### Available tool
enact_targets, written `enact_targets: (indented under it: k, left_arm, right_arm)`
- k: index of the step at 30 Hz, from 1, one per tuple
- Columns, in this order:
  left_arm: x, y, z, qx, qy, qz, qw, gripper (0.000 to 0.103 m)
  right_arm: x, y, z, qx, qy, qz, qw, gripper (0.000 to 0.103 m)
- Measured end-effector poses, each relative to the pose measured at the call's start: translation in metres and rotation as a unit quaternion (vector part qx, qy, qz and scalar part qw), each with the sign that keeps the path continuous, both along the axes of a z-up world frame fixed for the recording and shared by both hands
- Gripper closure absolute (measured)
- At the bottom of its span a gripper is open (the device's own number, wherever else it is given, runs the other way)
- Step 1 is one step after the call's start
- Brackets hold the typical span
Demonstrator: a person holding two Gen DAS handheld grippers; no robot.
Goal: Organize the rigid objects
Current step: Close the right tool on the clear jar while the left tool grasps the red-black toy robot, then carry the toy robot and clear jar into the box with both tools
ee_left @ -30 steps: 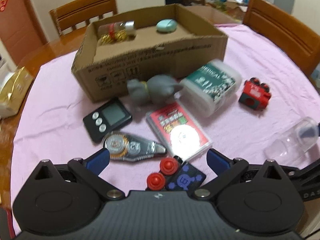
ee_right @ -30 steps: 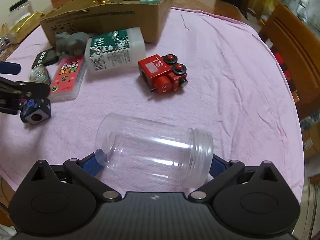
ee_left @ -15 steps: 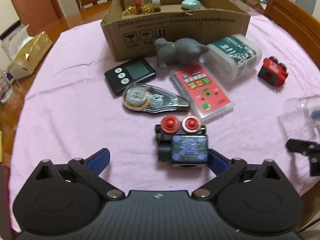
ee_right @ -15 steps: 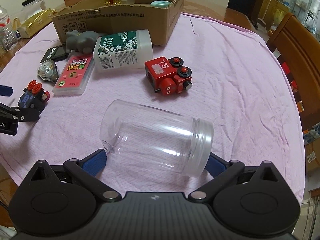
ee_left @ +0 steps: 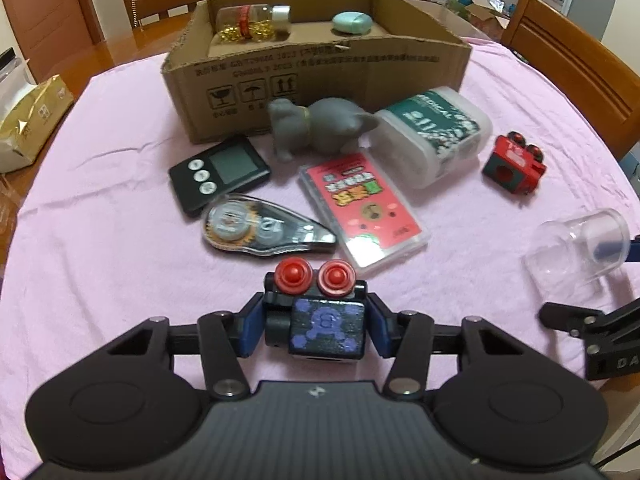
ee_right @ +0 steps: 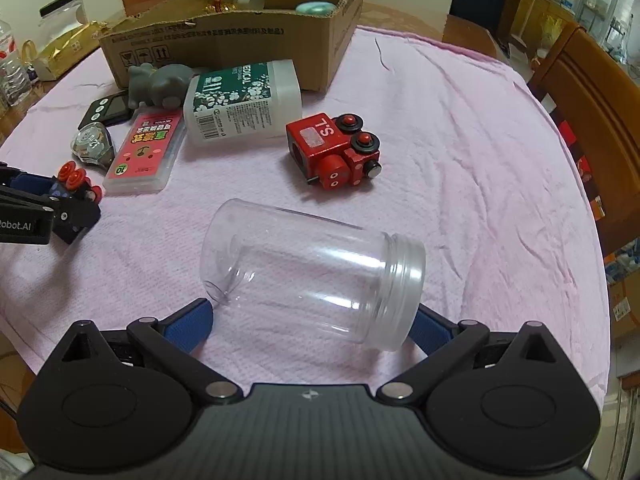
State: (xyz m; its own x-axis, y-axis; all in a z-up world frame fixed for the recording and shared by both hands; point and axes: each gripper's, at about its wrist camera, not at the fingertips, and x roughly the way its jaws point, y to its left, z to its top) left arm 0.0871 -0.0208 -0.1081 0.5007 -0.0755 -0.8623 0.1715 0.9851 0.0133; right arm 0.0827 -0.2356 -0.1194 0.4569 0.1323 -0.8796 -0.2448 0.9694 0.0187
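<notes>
Left gripper [ee_left: 313, 330] squeezed tight on small black toy train with red wheels [ee_left: 316, 316] — lift straight, carry to brown cardboard box [ee_left: 316, 68]. Right gripper [ee_right: 310, 322] wide apart around clear plastic jar [ee_right: 312, 272] — not squeezing.

Behind the cardboard box [ee_left: 320, 80], the box's near wall hides the lower part of the bottle of gold beads [ee_left: 252, 24]. Beside the box, the white bottle's [ee_left: 436, 136] label is blurred, perhaps reading "MEDICAL".
</notes>
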Motion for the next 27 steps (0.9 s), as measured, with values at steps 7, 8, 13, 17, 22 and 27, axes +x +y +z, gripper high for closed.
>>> enact_targets:
  k: [7, 8, 13, 17, 22, 27]
  left_arm:
    - [0.003, 0.027, 0.000, 0.003, 0.002, 0.015, 0.9999, 0.051]
    - [0.004, 0.029, 0.000, 0.003, 0.002, 0.013, 0.9999, 0.051]
    - [0.005, 0.030, 0.000, 0.006, 0.001, 0.004, 1.0000, 0.049]
    - [0.005, 0.031, 0.000, 0.003, 0.001, 0.000, 1.0000, 0.049]
    - [0.007, 0.032, -0.001, 0.001, 0.003, -0.005, 1.0000, 0.046]
    - [0.010, 0.031, -0.001, 0.000, 0.005, -0.010, 0.9999, 0.043]
  right_arm:
    - [0.007, 0.004, 0.005, 0.015, 0.021, -0.017, 1.000, 0.000]
    - [0.008, 0.005, 0.007, 0.018, 0.019, -0.020, 0.999, 0.000]
    - [0.016, 0.018, 0.013, 0.023, 0.012, -0.017, 1.000, 0.000]
    - [0.024, 0.028, 0.014, 0.026, 0.011, -0.011, 1.000, 0.000]
    - [0.033, 0.039, 0.015, 0.019, 0.005, -0.011, 1.000, 0.000]
    - [0.040, 0.049, 0.014, 0.004, 0.001, -0.013, 1.000, 0.000]
